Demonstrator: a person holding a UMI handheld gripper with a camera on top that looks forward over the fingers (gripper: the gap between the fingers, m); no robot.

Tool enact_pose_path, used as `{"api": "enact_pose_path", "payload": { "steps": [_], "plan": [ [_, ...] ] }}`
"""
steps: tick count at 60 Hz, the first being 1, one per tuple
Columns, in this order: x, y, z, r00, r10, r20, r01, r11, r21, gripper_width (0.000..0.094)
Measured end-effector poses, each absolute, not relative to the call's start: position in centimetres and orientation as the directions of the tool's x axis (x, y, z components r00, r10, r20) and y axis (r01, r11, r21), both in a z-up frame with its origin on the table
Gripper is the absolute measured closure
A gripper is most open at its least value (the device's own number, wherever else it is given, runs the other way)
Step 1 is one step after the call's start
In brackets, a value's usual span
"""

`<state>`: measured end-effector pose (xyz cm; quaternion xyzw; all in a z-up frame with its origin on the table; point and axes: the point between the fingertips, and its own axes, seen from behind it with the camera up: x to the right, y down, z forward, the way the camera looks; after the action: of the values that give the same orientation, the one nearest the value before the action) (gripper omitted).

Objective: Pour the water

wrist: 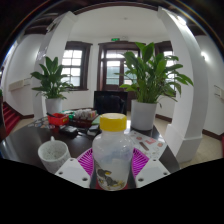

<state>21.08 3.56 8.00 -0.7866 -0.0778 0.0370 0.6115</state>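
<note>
The gripper (112, 168) holds a clear plastic bottle (111, 158) between its two fingers, the jaws closed on it with a pink pad (87, 160) showing at the bottle's left side and another at its right; the bottle stands upright with a yellow cap (113, 122) on top and a label with reddish print low on its body; how full it is cannot be told. Just to the left of the bottle, on the dark desk (25, 145), sits a white cup (52, 154), apart from the bottle and seen from above so that its pale inside shows; whether it holds anything cannot be told. Beyond the cup lie some small things in red and other colours (62, 122), too small to name; to the right of the bottle lies a flat sheet of printed paper or packaging (152, 142). Further back on the desk stand two leafy green plants in white pots, one at the left (50, 80) and a larger one at the right (148, 75); behind them are white walls and dark-framed windows (72, 64) with daylight coming through.
</note>
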Motion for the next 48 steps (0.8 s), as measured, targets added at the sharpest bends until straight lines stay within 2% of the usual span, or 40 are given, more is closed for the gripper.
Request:
{"api": "enact_pose_path", "payload": {
  "steps": [3,5,16,27,30,31,33,35,38,48],
  "plan": [
    [21.2,3.3,6.8,0.986,0.163,0.043,0.084,-0.251,-0.964,0.0464],
    [21.3,3.4,7.0,0.987,0.157,0.033,0.067,-0.222,-0.973,0.048],
    [21.6,3.2,7.3,0.989,0.145,0.022,0.051,-0.202,-0.978,0.0477],
    [21.6,3.0,7.1,0.99,0.14,0.027,0.059,-0.227,-0.972,0.0354],
    [21.8,2.6,6.7,0.99,0.134,0.033,0.067,-0.258,-0.964,0.0288],
    [21.8,2.4,6.6,0.992,0.125,0.033,0.065,-0.264,-0.962,0.0215],
    [22.1,1.9,6.6,0.993,0.116,0.032,0.063,-0.275,-0.959,0.0157],
    [22.2,1.2,6.6,0.994,0.109,0.03,0.06,-0.286,-0.956,0.0032],
    [22.5,-0.3,6.5,0.996,0.09,0.019,0.046,-0.303,-0.952,0.0102],
    [21.8,-6.9,7.4,0.998,0.067,-0.011,0.01,-0.305,-0.952,0.0081]
  ]
}}
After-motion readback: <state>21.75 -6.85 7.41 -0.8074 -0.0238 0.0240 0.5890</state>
